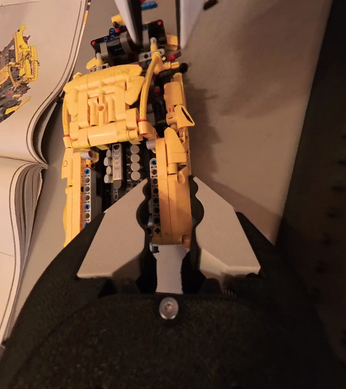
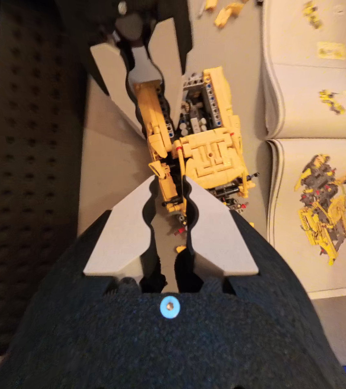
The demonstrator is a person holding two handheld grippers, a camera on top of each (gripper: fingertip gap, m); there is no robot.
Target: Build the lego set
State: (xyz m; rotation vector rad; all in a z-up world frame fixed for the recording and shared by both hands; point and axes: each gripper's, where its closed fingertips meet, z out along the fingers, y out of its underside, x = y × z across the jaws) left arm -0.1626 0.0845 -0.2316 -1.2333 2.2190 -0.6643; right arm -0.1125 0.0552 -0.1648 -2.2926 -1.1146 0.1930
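In the left wrist view, the left gripper (image 1: 171, 179) fills the foreground, its two grey fingers (image 1: 117, 227) clamped on either side of a long yellow side panel of the lego model (image 1: 104, 109). The near end of that panel sits deep between the jaws, so the part behind it is hidden. There is one model, a yellow and black vehicle body lying on the pale table (image 1: 241, 126), with grey beams and a row of round grey studs showing in its open middle. One open instruction booklet (image 1: 20, 84) lies touching the model's side, its near page cut off by the frame edge and its printed picture too soft to read in detail. At the far end, the right gripper (image 1: 138, 31) reaches in from the top edge, only two finger tips showing.

In the right wrist view, the right gripper (image 2: 169, 179) is nearest, its fingers (image 2: 216, 227) closed in around a narrow yellow and black strip at the model's (image 2: 210, 160) end; motion blur makes it hard to say whether both pads touch. A few small loose pieces (image 2: 180, 231) lie under the jaws, too blurred to count. Beyond, the left gripper (image 2: 159, 130) grips the opposite side panel. The booklet (image 2: 315, 189) lies beside the model, and farthest off a few loose yellow parts (image 2: 226, 14) sit near the top edge, blurred.
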